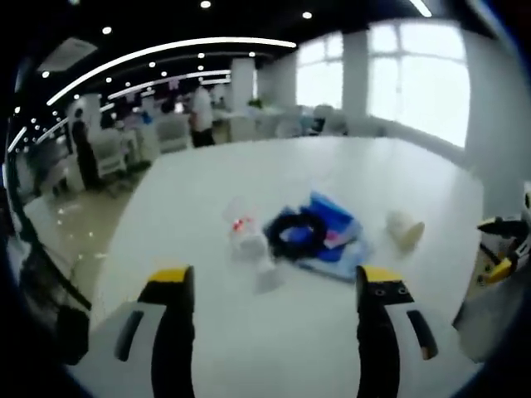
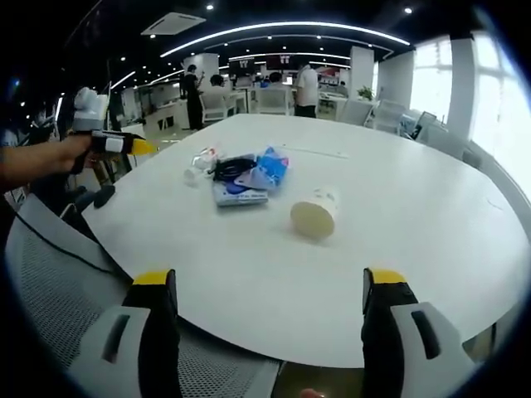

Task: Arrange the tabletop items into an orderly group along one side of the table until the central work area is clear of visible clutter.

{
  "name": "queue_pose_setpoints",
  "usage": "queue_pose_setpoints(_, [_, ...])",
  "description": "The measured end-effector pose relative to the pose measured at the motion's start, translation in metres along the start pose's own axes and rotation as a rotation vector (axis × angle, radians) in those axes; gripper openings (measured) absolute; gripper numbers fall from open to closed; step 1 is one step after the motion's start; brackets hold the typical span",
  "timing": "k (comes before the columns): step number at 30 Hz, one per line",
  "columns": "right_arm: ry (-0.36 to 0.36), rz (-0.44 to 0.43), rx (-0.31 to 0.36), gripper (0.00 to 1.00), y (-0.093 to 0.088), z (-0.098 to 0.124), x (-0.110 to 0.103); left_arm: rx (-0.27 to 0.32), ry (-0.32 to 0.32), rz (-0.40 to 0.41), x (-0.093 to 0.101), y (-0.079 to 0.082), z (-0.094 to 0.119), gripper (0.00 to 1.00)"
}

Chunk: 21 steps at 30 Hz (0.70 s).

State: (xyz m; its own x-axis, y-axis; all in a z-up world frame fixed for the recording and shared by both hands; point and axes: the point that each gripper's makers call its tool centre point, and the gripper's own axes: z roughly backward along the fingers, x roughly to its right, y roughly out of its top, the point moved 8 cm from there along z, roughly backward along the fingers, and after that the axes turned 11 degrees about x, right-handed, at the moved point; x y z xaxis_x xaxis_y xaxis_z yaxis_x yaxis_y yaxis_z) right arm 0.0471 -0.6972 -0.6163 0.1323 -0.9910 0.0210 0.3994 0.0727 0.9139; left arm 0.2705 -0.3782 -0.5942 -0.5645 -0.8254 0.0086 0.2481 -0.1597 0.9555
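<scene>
Left gripper view: the counter (image 1: 398, 199) is a wide white top reaching from the jaws to the bright windows (image 1: 419, 75).
Counter in the right gripper view: its rounded near edge crosses just above the jaws, with a mesh chair (image 2: 58, 307) below it.
Clutter pile: one loose heap well in from the counter's edge, a blue packet (image 1: 332, 228) lying on a flat sleeve, with a black coiled cable (image 1: 290, 232) against its side.
Clear bag: a crumpled clear bag with a red mark (image 1: 242, 228) lies just beside the cable, on the side away from the cup.
Paper cup: a pale paper cup (image 2: 315, 214) lies on its side, apart from the pile and nearer the counter's edge; its open mouth faces the right gripper.
Left gripper (image 1: 275, 286): jaws wide apart, holding nothing, above bare counter short of the pile.
Right gripper (image 2: 270, 286): jaws wide apart, empty, off the counter's edge.
Right view's extra: the left gripper, seen from the side, is held level beyond the counter's far rim by a hand (image 2: 70, 153) on an outstretched forearm.
Left view's extra: part of the right gripper shows past the counter's edge, near the cup; its jaws are too cropped to judge there.
Background: people (image 1: 199, 112) stand among desks.
</scene>
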Motion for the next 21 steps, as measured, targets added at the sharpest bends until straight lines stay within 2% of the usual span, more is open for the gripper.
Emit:
queue_pose_setpoints(9, [0.006,-0.002,0.005,0.92,0.0,0.0,-0.001,-0.009,0.039,0.033,-0.009,-0.006,-0.023,0.75])
queue_pose_setpoints(12, [0.009,0.0,0.0,0.92,0.0,-0.001,-0.001,-0.028,0.025,0.084,-0.009,-0.01,-0.03,0.74])
queue_pose_setpoints(21, [0.012,-0.003,-0.009,0.91,0.0,-0.001,-0.001,-0.079,0.044,0.105,-0.013,-0.022,-0.052,0.67])
